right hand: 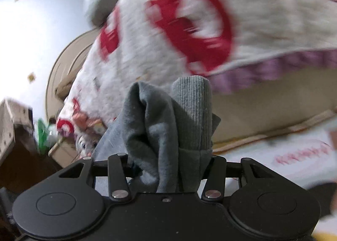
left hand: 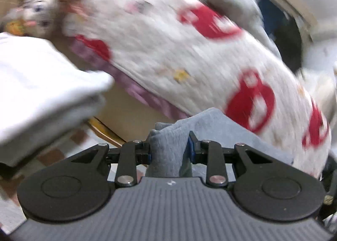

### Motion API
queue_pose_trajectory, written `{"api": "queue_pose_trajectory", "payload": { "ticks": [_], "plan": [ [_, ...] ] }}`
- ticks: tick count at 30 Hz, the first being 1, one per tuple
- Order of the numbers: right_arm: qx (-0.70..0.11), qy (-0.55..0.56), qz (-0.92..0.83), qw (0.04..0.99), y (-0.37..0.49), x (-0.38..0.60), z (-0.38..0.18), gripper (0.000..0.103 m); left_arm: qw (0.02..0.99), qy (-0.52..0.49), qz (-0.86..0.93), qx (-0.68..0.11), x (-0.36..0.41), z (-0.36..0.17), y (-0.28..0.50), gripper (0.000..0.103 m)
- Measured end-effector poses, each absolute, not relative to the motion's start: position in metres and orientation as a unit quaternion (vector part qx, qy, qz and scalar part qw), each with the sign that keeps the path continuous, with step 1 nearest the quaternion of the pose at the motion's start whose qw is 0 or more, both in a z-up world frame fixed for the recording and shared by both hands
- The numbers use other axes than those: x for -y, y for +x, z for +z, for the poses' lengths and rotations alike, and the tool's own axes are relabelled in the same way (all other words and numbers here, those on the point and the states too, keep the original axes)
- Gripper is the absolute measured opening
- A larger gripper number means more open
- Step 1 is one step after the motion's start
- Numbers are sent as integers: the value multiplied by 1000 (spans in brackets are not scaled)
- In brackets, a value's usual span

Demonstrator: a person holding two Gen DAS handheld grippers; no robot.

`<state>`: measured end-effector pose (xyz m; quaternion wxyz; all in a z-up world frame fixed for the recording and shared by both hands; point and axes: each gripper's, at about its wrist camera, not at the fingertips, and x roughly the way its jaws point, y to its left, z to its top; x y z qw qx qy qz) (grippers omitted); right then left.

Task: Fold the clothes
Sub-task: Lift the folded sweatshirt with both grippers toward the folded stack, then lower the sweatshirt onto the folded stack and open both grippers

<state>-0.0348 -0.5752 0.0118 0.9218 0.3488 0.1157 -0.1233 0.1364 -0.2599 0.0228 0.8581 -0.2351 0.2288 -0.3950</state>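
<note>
1. The grey garment [left hand: 168,152] is held up between the two hands, one bunched part in each gripper. It lies straight ahead of both, right at the fingertips, so neither hand is nearer; each already has its own end.

2. How the garment's long axis runs I cannot tell: only the gathered cloth at each gripper shows, and the span between the hands is out of both views. The next fold, as I judge it, depends on bringing these two held parts together or laying them down evenly.

3. The left gripper [left hand: 169,149] is narrowed to a small gap and pinches a thin bunch of grey cloth, with its blue pads pressed against both sides.

4. The right gripper [right hand: 168,156] stands about half spread, but it is closed around a thicker wad: folded grey cloth plus a ribbed cuff or hem [right hand: 192,112] standing upright out of the grip.

5. Behind the garment in both views hangs or lies a white blanket with red prints [left hand: 179,55] and a purple edge, blurred, so I cannot say whether the grey cloth touches it.

6. A pale folded cloth [left hand: 42,85] lies to the left in the left wrist view.
</note>
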Motion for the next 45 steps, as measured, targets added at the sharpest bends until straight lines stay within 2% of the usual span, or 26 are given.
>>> {"api": "queue_pose_trajectory", "payload": {
  "ticks": [4, 7, 10, 13, 17, 19, 21, 24, 27, 29, 32, 33, 36, 37, 41, 43, 45],
  "plan": [
    [-133, 330, -50, 933, 44, 546, 28, 52, 870, -287, -349, -198, 192, 30, 172, 28],
    [-148, 325, 13, 934, 102, 520, 45, 52, 887, -287, -319, -170, 147, 53, 199, 28],
    [-161, 340, 68, 924, 158, 497, 59, 52, 906, -268, -293, -145, 112, 80, 231, 28],
    [-188, 369, 110, 904, 216, 479, 61, 52, 907, -304, -254, -140, 80, 88, 266, 28],
    [-232, 381, 126, 886, 277, 456, 49, 52, 922, -300, -207, -131, 74, 61, 290, 28],
    [-252, 360, 121, 890, 299, 449, 35, 52, 918, -298, -202, -167, 73, 29, 304, 28],
    [-294, 335, 106, 889, 316, 450, 19, 52, 892, -355, -202, -196, 64, -10, 318, 28],
    [-304, 330, 109, 887, 322, 455, 9, 52, 873, -401, -215, -175, 58, -25, 328, 27],
    [-290, 346, 122, 884, 324, 462, 12, 52, 890, -375, -211, -151, 69, -12, 330, 27],
    [-274, 367, 133, 879, 323, 470, 12, 52, 895, -368, -203, -150, 77, -7, 332, 27],
    [-259, 392, 145, 871, 328, 488, -8, 54, 875, -414, -191, -166, 80, -15, 343, 28],
    [-263, 375, 128, 880, 331, 490, -16, 59, 882, -399, -188, -170, 87, -16, 347, 29],
    [-259, 344, 65, 900, 333, 496, -33, 87, 923, -301, -139, -193, 117, -15, 352, 32],
    [-254, 346, 49, 902, 332, 499, -38, 89, 930, -288, -126, -191, 123, -15, 351, 32],
    [-217, 276, 13, 936, 317, 495, -17, 83, 947, -246, -98, -183, 132, -7, 347, 32],
    [-197, 227, -3, 954, 307, 489, 1, 76, 948, -243, -89, -185, 130, -7, 346, 32],
    [-174, 223, -14, 959, 290, 491, 12, 73, 947, -247, -86, -186, 122, 2, 340, 33]
  ]
}}
